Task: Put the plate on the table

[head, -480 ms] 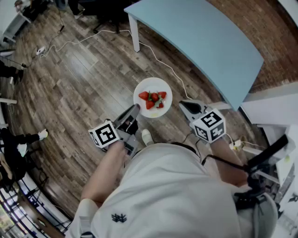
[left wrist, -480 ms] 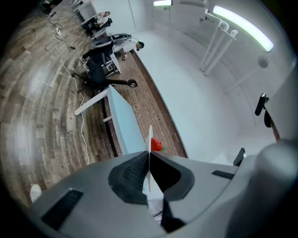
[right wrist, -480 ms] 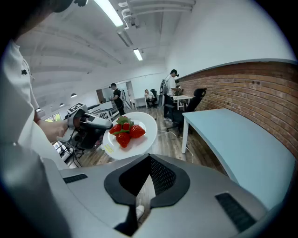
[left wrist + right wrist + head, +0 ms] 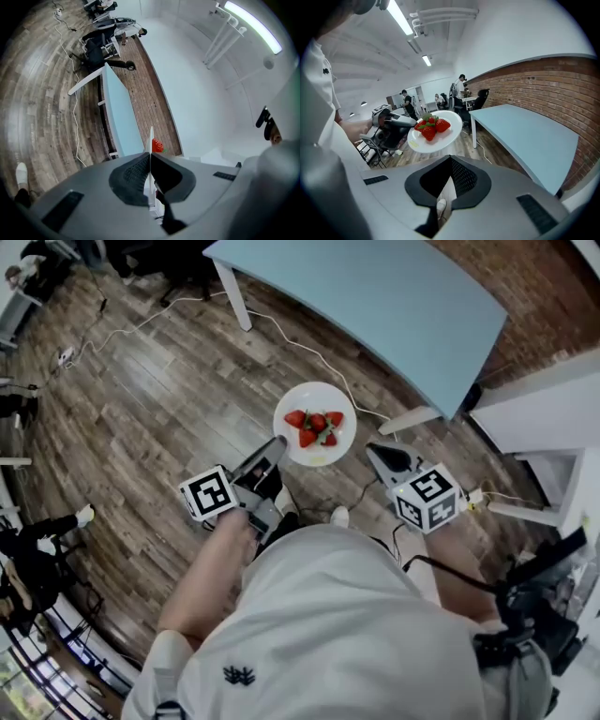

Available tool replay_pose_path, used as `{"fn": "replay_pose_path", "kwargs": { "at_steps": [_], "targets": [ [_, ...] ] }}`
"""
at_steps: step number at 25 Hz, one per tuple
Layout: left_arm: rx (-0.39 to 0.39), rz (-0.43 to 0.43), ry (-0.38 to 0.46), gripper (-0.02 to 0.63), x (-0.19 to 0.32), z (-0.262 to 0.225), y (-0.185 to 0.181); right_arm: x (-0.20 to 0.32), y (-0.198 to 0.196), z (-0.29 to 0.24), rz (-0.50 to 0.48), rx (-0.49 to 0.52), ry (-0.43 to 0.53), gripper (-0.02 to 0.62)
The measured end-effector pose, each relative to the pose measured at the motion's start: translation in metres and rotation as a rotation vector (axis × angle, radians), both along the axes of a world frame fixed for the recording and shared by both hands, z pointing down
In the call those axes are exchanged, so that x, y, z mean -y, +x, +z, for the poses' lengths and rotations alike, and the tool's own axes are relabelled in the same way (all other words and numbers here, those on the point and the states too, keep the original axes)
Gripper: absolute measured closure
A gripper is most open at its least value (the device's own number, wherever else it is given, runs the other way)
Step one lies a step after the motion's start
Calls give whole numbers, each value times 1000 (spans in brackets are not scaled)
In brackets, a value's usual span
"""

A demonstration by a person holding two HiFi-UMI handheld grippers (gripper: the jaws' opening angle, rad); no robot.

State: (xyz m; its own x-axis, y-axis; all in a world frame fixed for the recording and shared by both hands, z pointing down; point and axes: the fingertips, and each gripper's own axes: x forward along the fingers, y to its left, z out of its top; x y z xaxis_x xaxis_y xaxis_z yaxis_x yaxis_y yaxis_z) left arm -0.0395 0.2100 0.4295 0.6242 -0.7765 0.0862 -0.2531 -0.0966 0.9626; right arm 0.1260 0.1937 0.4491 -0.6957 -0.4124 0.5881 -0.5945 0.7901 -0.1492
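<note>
A white plate point(image 4: 319, 457) carrying several strawberries point(image 4: 317, 425) hangs level above the wooden floor, just short of the light blue table point(image 4: 375, 306). My left gripper point(image 4: 278, 442) is shut on the plate's near left rim. In the left gripper view the plate point(image 4: 151, 139) shows edge-on between the jaws, with a strawberry point(image 4: 157, 146) behind it. My right gripper point(image 4: 377, 452) hangs to the right of the plate, apart from it, shut and empty. The right gripper view looks past its closed tips point(image 4: 451, 159) at the plate point(image 4: 446, 136) and the left gripper point(image 4: 410, 123) holding it.
A white cable point(image 4: 309, 348) snakes across the floor under the table's edge, by a white table leg point(image 4: 230, 282). White furniture point(image 4: 544, 409) stands at the right. People and office chairs point(image 4: 459, 96) are at the far end of the room.
The plate, still gripped by the left gripper, has come a little nearer the blue table. The right gripper has kept pace beside it.
</note>
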Motion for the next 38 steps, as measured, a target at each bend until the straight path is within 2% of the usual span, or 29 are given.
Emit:
{"fn": "replay_pose_path", "kwargs": {
  "at_steps": [7, 11, 15, 19, 24, 28, 31, 32, 35, 38],
  "targets": [
    [-44, -6, -13, 598, -28, -3, 70, -34, 72, 5, 24, 23, 5, 588],
    [-53, -2, -19, 598, -40, -3, 99, -43, 103, 7, 33, -7, 44, 586],
    [-34, -16, -7, 598, -47, -4, 124, -50, 125, 7, 10, -1, 36, 584],
    [15, 22, 5, 598, -40, -4, 143, -48, 138, 7, 42, 6, 41, 568],
    [18, 76, 11, 598, -11, -4, 154, -35, 135, 11, 74, -20, 32, 555],
    [-10, 131, 71, 598, 26, -10, 167, -9, 139, 13, 106, -51, 19, 555],
    [78, 133, -64, 598, 46, 19, 151, 11, 133, 16, 138, -79, 19, 555],
    [70, 141, -68, 598, 56, 20, 145, 19, 126, 16, 147, -87, 21, 555],
    [9, 191, 28, 598, 90, 4, 120, 45, 91, 12, 178, -98, 20, 555],
    [9, 231, 49, 598, 106, -3, 102, 55, 67, 8, 213, -91, 19, 555]
  ]
}}
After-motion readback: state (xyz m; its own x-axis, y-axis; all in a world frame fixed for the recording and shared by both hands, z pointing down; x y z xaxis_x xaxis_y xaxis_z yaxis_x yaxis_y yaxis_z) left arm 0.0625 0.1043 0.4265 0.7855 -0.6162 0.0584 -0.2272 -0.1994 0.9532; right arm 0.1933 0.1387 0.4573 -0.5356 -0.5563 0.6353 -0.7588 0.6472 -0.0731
